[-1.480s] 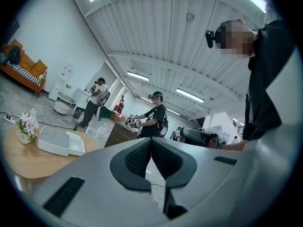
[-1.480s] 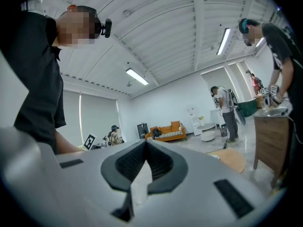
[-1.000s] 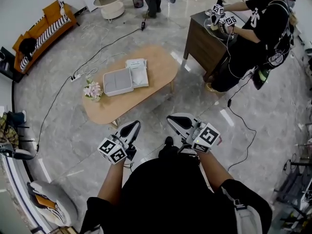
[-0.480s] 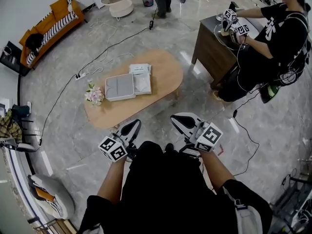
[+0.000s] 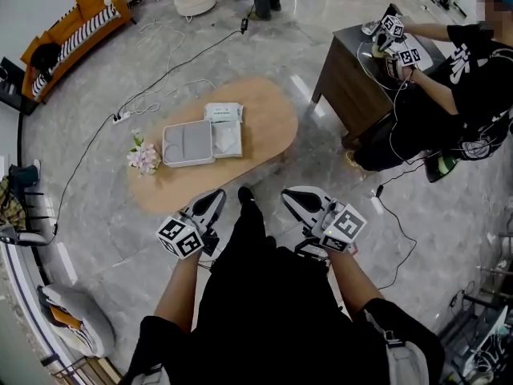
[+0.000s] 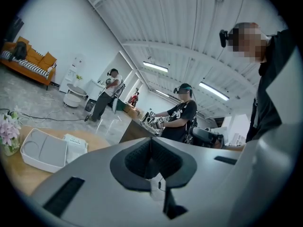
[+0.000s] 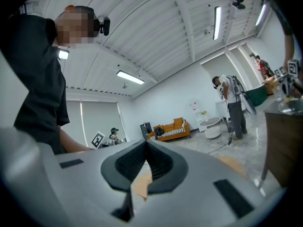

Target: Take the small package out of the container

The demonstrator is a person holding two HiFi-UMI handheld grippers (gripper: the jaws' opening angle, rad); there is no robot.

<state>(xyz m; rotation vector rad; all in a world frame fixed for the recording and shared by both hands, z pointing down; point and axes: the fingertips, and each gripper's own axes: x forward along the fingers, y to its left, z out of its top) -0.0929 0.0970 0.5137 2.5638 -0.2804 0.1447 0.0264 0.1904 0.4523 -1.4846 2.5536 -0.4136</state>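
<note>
Leftmost, far: orange sofa [image 5: 76,26]. Next, on the left end of the oval wooden table [image 5: 268,123]: small vase of pale flowers [image 5: 143,157].

Just right of the flowers: white container [image 5: 188,143], flat on the tabletop, shallow, with one round recess and one rectangular recess. Contents of the recesses: not discernible.

Touching the container's right side: small package [image 5: 224,112], white with print, lying flat on the table, outside the container. Just near of it: second flat white piece [image 5: 229,142], also against the container.

Near of the table, above the floor [image 5: 120,231]: left gripper [image 5: 213,199], jaws closed together with nothing between them, aimed toward the table, well apart from container and package.

Right of it, equally near: right gripper [image 5: 288,196], jaws likewise pressed together and empty.

Far right: dark wooden cabinet [image 5: 349,74]. At its right side: seated person [image 5: 473,79], handling another pair of grippers [image 5: 398,38] over the cabinet top.
</note>
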